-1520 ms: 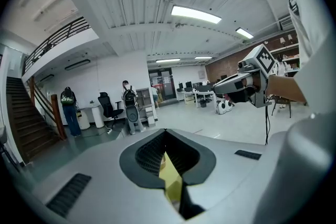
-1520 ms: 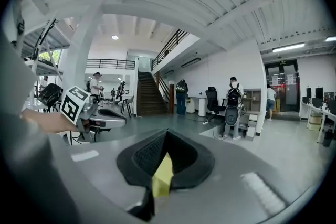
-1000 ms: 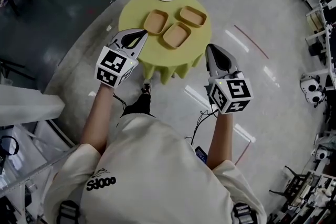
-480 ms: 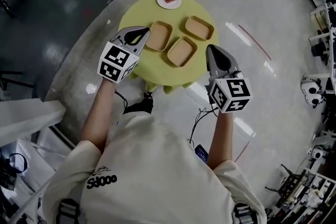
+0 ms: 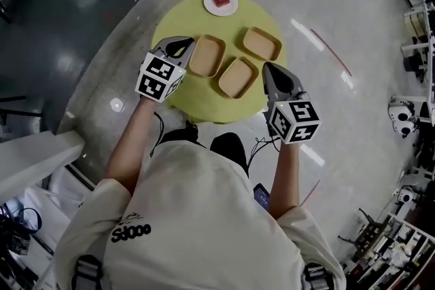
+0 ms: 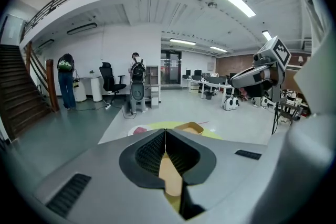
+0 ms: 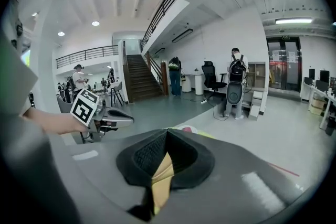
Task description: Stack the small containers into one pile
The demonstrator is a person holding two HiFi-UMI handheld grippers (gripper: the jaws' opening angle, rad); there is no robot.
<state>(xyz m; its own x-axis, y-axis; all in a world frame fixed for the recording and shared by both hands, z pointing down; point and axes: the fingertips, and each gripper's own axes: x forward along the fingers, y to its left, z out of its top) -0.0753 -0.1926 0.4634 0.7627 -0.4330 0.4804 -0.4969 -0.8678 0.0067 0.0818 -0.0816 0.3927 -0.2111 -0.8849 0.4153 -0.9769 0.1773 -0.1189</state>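
Head view: the left gripper (image 5: pixel 185 45) hovers at the counter's (image 5: pixel 173 20) left edge, its fingers pressed together on nothing. Left container (image 5: pixel 206 55), middle container (image 5: pixel 238 77) and right container (image 5: pixel 262 43) lie apart mid-counter, unstacked. The right gripper (image 5: pixel 270 73) hangs at the counter's right edge, fingers together and empty too.

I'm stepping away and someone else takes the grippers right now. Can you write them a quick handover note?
Left gripper: shut, empty, at the table's left edge beside the left container.
Right gripper: shut, empty, at the near right edge beside the middle container.
Third container: farther back on the right. All three lie apart on the yellow table.
Done: nothing stacked yet.
Left: stack all three into one pile.
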